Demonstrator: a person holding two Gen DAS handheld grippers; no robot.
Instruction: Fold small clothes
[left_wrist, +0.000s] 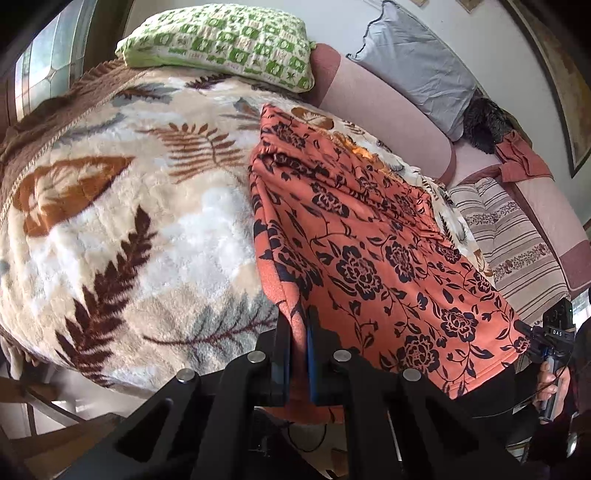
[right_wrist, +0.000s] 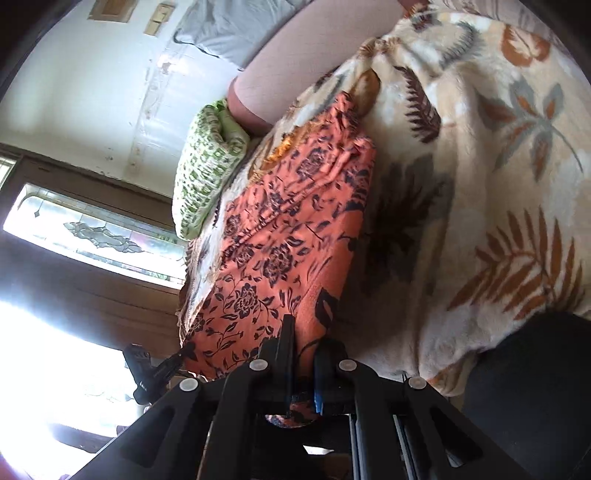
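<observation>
The left gripper (left_wrist: 298, 325) pinches the orange flowery cloth (left_wrist: 369, 236). The right gripper (right_wrist: 303, 343) pinches another corner. The cloth lies on a leafy blanket (left_wrist: 122, 206).

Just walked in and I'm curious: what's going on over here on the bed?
A person is folding an orange floral garment spread on a leaf-print blanket. The left gripper and right gripper are each shut on a near corner of it. A green patterned pillow lies at the blanket's far end.
</observation>
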